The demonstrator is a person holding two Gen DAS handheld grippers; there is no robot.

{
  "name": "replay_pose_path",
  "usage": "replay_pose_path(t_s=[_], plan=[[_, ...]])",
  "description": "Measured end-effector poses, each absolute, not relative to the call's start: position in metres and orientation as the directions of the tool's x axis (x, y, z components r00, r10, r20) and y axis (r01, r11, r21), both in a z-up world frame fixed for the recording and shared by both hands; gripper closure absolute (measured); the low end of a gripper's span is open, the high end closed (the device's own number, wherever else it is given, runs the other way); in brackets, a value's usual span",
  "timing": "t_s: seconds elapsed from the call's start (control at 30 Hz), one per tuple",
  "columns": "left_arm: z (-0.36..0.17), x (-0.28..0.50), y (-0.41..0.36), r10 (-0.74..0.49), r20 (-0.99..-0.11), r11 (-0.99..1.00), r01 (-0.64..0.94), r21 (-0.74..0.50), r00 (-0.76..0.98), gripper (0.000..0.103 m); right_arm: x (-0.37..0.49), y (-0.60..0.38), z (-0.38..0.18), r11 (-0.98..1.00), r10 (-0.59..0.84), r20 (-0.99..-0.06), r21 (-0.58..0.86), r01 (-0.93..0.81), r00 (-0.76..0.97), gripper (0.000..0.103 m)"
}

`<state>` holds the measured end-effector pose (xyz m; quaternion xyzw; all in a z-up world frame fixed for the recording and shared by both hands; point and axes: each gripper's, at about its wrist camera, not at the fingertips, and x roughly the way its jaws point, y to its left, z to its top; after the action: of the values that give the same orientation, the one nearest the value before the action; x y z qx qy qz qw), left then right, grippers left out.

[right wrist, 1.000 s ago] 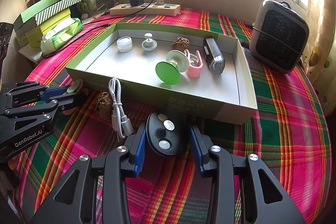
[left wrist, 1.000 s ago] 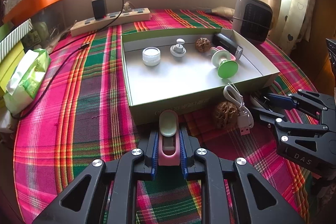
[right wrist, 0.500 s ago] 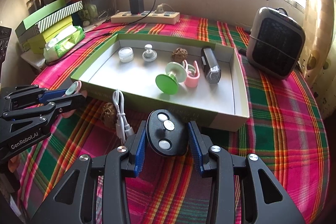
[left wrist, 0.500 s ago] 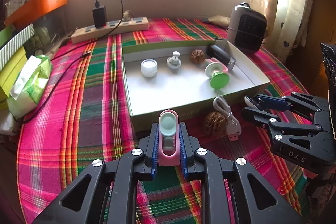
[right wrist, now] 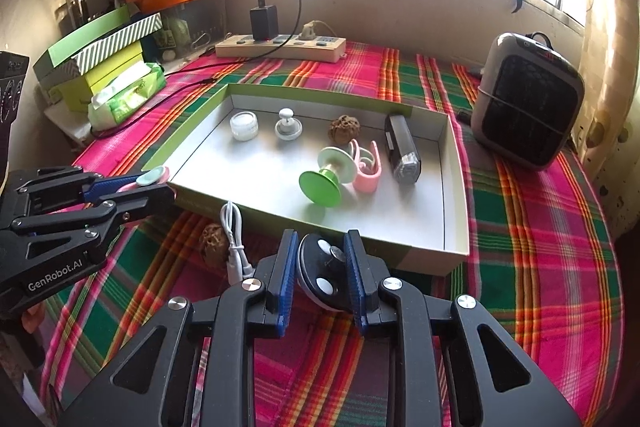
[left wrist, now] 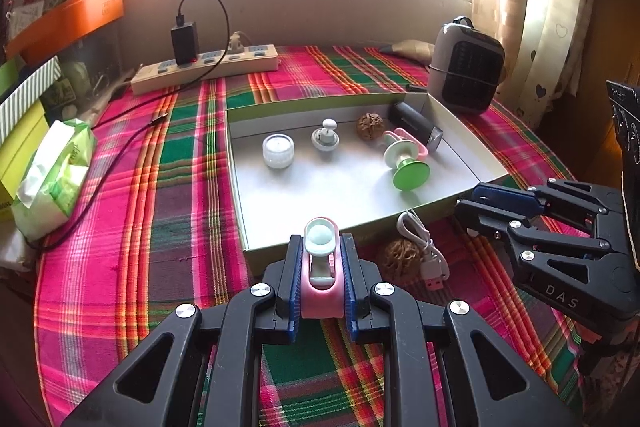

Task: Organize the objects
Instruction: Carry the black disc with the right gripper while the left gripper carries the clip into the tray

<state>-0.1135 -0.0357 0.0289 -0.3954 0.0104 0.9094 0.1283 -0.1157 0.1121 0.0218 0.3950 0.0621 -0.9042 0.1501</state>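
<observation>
My left gripper (left wrist: 320, 247) is shut on a pink clip with a mint pad (left wrist: 320, 267), held just in front of the green-rimmed tray (left wrist: 240, 211). In the right wrist view that gripper (right wrist: 132, 187) and its clip (right wrist: 154, 177) show at the left. My right gripper (right wrist: 322, 255) has its jaws closing on a black round device with white buttons (right wrist: 320, 279), which is tilted on edge between the blue pads (right wrist: 286, 279), and both pads touch it. A walnut (left wrist: 402, 259) and a white USB cable (left wrist: 424, 247) lie on the cloth between the grippers.
The tray holds a white jar (right wrist: 244, 125), a white knob (right wrist: 288, 125), a walnut (right wrist: 344, 129), a green spool (right wrist: 324, 179), a pink clip (right wrist: 366, 171) and a black box (right wrist: 400, 147). A heater (right wrist: 528, 103) stands right, a power strip (right wrist: 280, 47) behind, a tissue pack (right wrist: 128, 95) left.
The right jaws have narrowed onto the black device, which has tipped from lying flat to standing on edge. The left gripper still holds the pink clip.
</observation>
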Motion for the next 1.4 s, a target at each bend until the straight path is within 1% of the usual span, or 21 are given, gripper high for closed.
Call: replay_pose_path(t_s=[0.3, 0.93, 1.4], plan=[[0.028, -0.113, -0.035, 0.228, -0.720, -0.967, -0.242, -0.086, -0.656, 0.087, -0.114, 0.115, 0.022, -0.948, -0.234, -0.726, 0.024, 0.316, -0.646, 0.078], [0.045, -0.130, -0.033, 0.237, -0.692, -0.966, -0.240, -0.094, -0.682, 0.087, -0.128, 0.103, 0.055, -0.937, -0.249, -0.675, -0.015, 0.350, -0.695, 0.078], [0.031, -0.166, -0.029, 0.218, -0.725, -0.971, -0.221, -0.093, -0.654, 0.087, -0.178, 0.091, 0.048, -0.928, -0.245, -0.693, -0.035, 0.372, -0.678, 0.078]])
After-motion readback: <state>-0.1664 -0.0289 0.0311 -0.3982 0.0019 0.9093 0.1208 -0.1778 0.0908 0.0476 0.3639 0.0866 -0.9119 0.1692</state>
